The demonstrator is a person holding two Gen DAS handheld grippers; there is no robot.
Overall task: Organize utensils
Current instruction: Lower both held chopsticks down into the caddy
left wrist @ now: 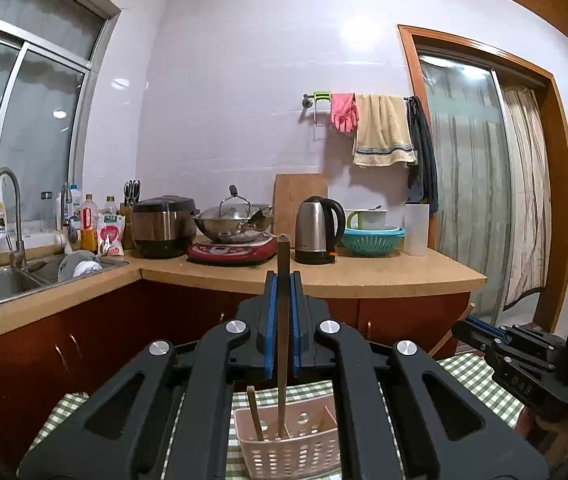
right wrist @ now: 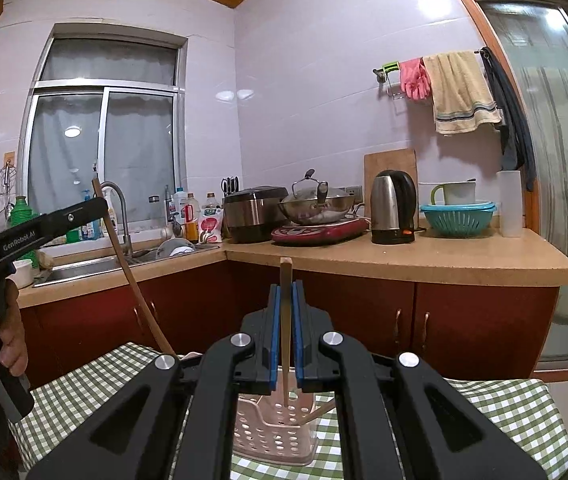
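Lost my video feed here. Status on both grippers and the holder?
Left gripper shut on chopstick, tip inside pink holder. Right gripper shut on second chopstick, above holder. Nothing blocking.

Lower ends of both chopsticks [left wrist: 282, 320] [right wrist: 286, 328] lost behind blue pads and inside the pink basket [left wrist: 289, 446], bottom centre of each frame. Basket base cut off by the lower edge in the left wrist view. Right gripper [left wrist: 479, 332] cropped at the right edge, fingertip gap indistinct.
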